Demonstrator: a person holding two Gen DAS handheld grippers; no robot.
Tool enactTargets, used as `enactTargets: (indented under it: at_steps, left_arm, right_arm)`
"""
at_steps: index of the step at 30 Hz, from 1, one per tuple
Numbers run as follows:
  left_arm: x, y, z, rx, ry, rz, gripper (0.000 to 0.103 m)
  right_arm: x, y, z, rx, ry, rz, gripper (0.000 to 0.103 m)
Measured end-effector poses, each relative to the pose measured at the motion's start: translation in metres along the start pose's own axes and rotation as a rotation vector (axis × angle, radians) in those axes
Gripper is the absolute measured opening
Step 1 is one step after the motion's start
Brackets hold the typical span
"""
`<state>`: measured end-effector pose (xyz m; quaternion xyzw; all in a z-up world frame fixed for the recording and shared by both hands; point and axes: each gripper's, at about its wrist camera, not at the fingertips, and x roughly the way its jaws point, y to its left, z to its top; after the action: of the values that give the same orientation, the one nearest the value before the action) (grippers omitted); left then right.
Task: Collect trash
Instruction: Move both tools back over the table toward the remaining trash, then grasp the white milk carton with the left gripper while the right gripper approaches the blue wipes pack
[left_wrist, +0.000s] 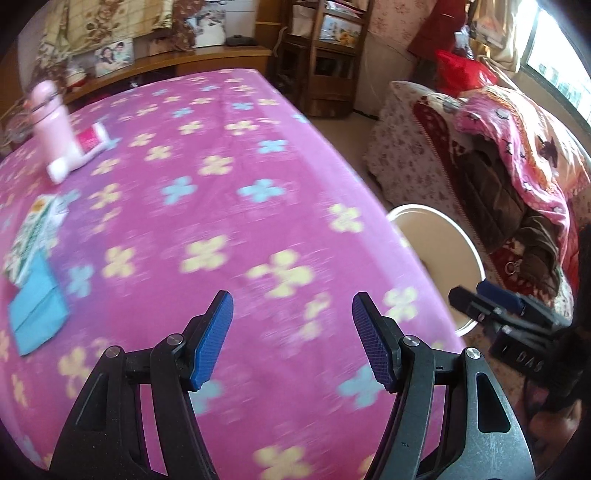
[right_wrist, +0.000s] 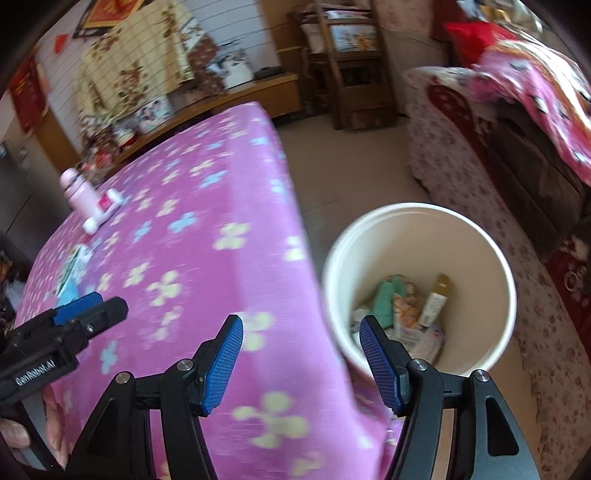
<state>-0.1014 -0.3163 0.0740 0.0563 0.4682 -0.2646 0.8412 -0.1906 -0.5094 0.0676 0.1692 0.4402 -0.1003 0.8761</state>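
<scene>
A white round bin (right_wrist: 421, 221) stands on the floor beside the table's right edge, with several wrappers and a small bottle (right_wrist: 437, 301) inside. My right gripper (right_wrist: 301, 363) hangs open and empty over the table's corner next to the bin. My left gripper (left_wrist: 291, 341) is open and empty above the pink flowered tablecloth (left_wrist: 221, 221). On the cloth's left lie a blue packet (left_wrist: 37, 314), a green-and-white carton (left_wrist: 33, 236), a red-and-white tube (left_wrist: 83, 149) and a pink bottle (left_wrist: 50, 118). The bin's rim (left_wrist: 443, 221) shows past the table edge.
A sofa (right_wrist: 480, 184) draped with floral and pink blankets runs along the right, close to the bin. A wooden shelf (right_wrist: 351, 66) and a low cabinet (left_wrist: 207, 59) stand at the back. Bare floor (right_wrist: 343, 158) lies between table and sofa. A hand (right_wrist: 33, 435) holds the left gripper.
</scene>
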Motion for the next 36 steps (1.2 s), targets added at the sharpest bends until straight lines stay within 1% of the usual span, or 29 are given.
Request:
enactTargets:
  at_steps: [4, 7, 11, 14, 18, 20, 21, 22, 23, 24, 25, 26, 27, 28, 29, 32, 36]
  left_arm:
    - [-0.021, 0.048, -0.014, -0.034, -0.005, 0.046, 0.066]
    - [-0.039, 0.095, -0.023, -0.083, -0.011, 0.086, 0.066]
    - [-0.060, 0.167, -0.034, -0.169, -0.029, 0.173, 0.066]
    - [-0.068, 0.216, -0.038, -0.243, -0.038, 0.224, 0.066]
    - [-0.061, 0.277, -0.041, -0.350, -0.031, 0.251, 0.066]
    - [-0.051, 0.294, -0.043, -0.384, -0.017, 0.228, 0.066]
    - [-0.045, 0.297, -0.042, -0.396, -0.003, 0.204, 0.066]
    - [-0.040, 0.298, -0.044, -0.409, 0.011, 0.166, 0.066]
    - [-0.035, 0.294, -0.047, -0.420, 0.024, 0.110, 0.066]
    - [-0.032, 0.290, -0.049, -0.415, 0.040, 0.084, 0.066]
    - [-0.030, 0.282, -0.050, -0.399, 0.050, 0.076, 0.066]
    - [-0.031, 0.271, -0.050, -0.368, 0.038, 0.086, 0.066]
    - [-0.030, 0.259, -0.050, -0.340, 0.035, 0.071, 0.066]
    - [-0.028, 0.249, -0.049, -0.331, 0.042, 0.037, 0.066]
    - [-0.024, 0.238, -0.048, -0.331, 0.049, -0.013, 0.066]
    - [-0.018, 0.206, -0.040, -0.312, 0.049, -0.095, 0.066]
    - [-0.018, 0.172, -0.031, -0.259, 0.038, -0.163, 0.066]
  right_arm:
    - [0.006, 0.043, 0.001, -0.063, 0.013, 0.052, 0.064]
    - [0.011, 0.075, -0.001, -0.112, 0.022, 0.085, 0.064]
    - [0.019, 0.110, -0.005, -0.166, 0.042, 0.122, 0.064]
    - [0.025, 0.132, -0.008, -0.200, 0.055, 0.137, 0.064]
    - [0.034, 0.154, -0.010, -0.234, 0.076, 0.152, 0.064]
    - [0.037, 0.162, -0.011, -0.246, 0.086, 0.155, 0.064]
    - [0.039, 0.165, -0.012, -0.251, 0.092, 0.157, 0.064]
    - [0.040, 0.167, -0.012, -0.255, 0.095, 0.160, 0.064]
    - [0.041, 0.168, -0.012, -0.259, 0.098, 0.162, 0.064]
    - [0.040, 0.168, -0.012, -0.262, 0.098, 0.161, 0.064]
    - [0.039, 0.168, -0.012, -0.263, 0.096, 0.158, 0.064]
    - [0.039, 0.167, -0.012, -0.260, 0.093, 0.156, 0.064]
    - [0.039, 0.165, -0.011, -0.253, 0.091, 0.155, 0.064]
    - [0.039, 0.164, -0.011, -0.247, 0.091, 0.154, 0.064]
    - [0.039, 0.161, -0.011, -0.237, 0.093, 0.154, 0.064]
    - [0.037, 0.155, -0.010, -0.221, 0.093, 0.150, 0.064]
    - [0.033, 0.143, -0.007, -0.190, 0.080, 0.135, 0.064]
